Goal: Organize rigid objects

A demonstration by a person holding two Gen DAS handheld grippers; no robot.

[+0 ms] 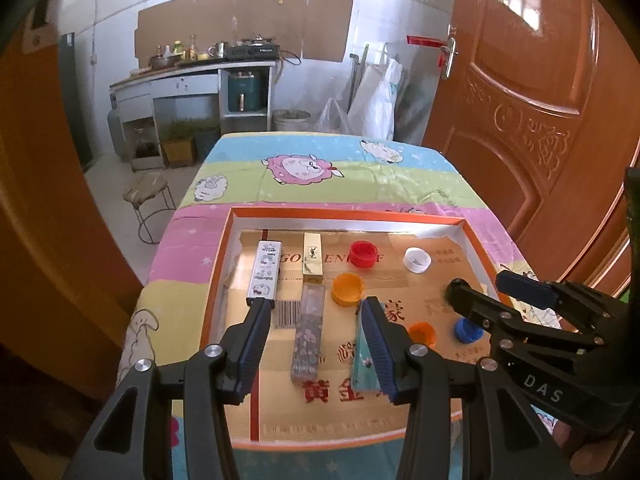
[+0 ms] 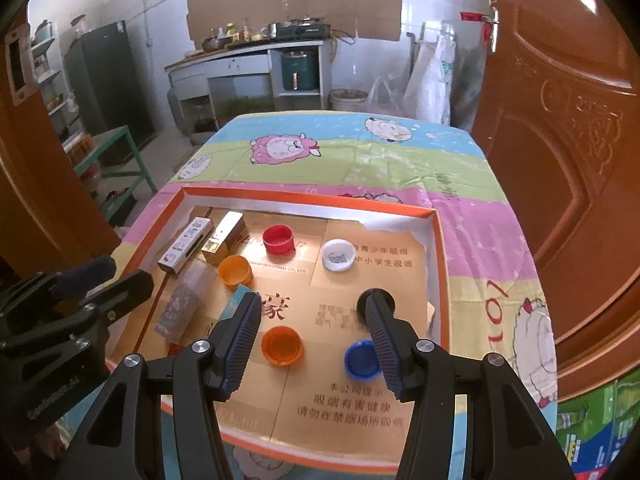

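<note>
An orange-rimmed shallow tray (image 1: 218, 280) (image 2: 438, 264) holds the objects. On its left lie a white patterned box (image 1: 264, 270) (image 2: 185, 245), a gold box (image 1: 313, 256) (image 2: 225, 237), a clear patterned box (image 1: 307, 334) (image 2: 182, 300) and a teal box (image 1: 365, 364) (image 2: 236, 300). Bottle caps lie to the right: red (image 1: 363, 254) (image 2: 279, 239), white (image 1: 417, 260) (image 2: 338, 255), yellow-orange (image 1: 348, 288) (image 2: 235, 269), orange (image 1: 422, 334) (image 2: 281, 346), blue (image 1: 466, 330) (image 2: 360, 360), black (image 2: 382, 298). My left gripper (image 1: 314, 308) is open above the clear box. My right gripper (image 2: 312, 304) (image 1: 484, 286) is open above the orange and blue caps.
The tray sits on a table with a striped sheep-print cloth (image 1: 320, 168) (image 2: 360, 152). A brown door (image 1: 532, 112) (image 2: 560, 120) stands to the right. A stool (image 1: 146, 196) and a kitchen counter (image 1: 192, 80) are beyond the table. Green boxes (image 2: 596, 424) lie at lower right.
</note>
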